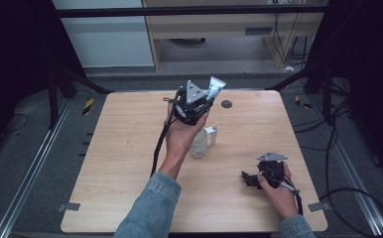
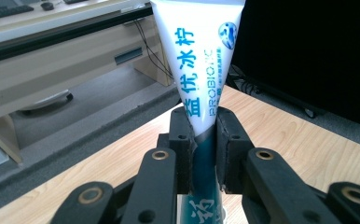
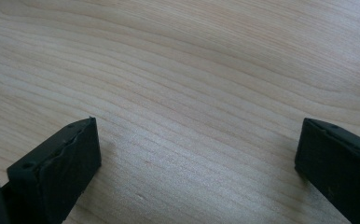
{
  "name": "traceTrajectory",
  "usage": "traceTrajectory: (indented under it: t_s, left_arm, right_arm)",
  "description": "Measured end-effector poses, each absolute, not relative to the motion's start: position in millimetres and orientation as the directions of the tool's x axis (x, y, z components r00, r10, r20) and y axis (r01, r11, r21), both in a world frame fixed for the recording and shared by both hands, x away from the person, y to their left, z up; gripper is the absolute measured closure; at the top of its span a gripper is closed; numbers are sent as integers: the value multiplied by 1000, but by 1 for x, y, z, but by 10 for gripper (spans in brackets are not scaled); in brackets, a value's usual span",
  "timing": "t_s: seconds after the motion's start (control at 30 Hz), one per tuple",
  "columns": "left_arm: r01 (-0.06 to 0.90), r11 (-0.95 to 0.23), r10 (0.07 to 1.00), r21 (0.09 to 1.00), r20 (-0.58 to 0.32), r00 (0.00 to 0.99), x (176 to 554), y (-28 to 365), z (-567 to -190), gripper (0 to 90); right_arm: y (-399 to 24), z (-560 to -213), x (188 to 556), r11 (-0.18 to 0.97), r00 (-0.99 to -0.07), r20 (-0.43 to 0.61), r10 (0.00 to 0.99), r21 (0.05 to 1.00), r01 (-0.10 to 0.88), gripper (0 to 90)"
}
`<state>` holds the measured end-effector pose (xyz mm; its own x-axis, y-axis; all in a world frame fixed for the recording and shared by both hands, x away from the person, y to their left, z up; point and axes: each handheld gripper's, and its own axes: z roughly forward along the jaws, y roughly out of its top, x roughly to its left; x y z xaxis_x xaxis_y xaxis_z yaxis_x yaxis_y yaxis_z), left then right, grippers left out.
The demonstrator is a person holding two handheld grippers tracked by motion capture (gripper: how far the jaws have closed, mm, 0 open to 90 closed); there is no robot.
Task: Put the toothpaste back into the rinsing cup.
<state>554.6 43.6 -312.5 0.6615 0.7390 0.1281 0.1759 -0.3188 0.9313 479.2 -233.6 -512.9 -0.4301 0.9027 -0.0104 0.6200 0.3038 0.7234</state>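
Observation:
My left gripper (image 1: pixel 204 101) is raised over the middle of the table, shut on a white and teal toothpaste tube (image 1: pixel 215 87). In the left gripper view the tube (image 2: pixel 199 60) stands upright between the pads, its flat crimped end up and its teal lower part pinched by the jaws of the gripper (image 2: pixel 205 144). Just below that hand sits a translucent cup (image 1: pixel 198 145) with a handle. My right gripper (image 1: pixel 246 178) rests low near the table's front right with its jaws wide apart; the right gripper view has bare wood between its fingers (image 3: pixel 57 172).
The light wooden table (image 1: pixel 130 163) has a small dark round disc (image 1: pixel 226 103) near its far edge. Dark frame legs and cables lie on the floor around the table, and a cabinet stands behind it.

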Motion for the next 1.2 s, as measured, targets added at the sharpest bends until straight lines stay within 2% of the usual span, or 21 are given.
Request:
traceTrajectory:
  t_s: [0.4, 0.83, 1.2]
  left_arm:
    - [152, -272, 745, 950, 108, 659, 563, 51, -340, 785]
    - [189, -241, 748, 952, 58, 662, 572, 56, -362, 785]
    - [200, -242, 753, 949, 53, 656, 573, 57, -371, 784]
  right_arm:
    - [-234, -513, 479, 305, -431, -12, 902, 723, 619, 4]
    - [-234, -513, 479, 306, -432, -13, 902, 725, 618, 4]
    - [-234, -513, 479, 305, -431, -12, 902, 725, 618, 4]
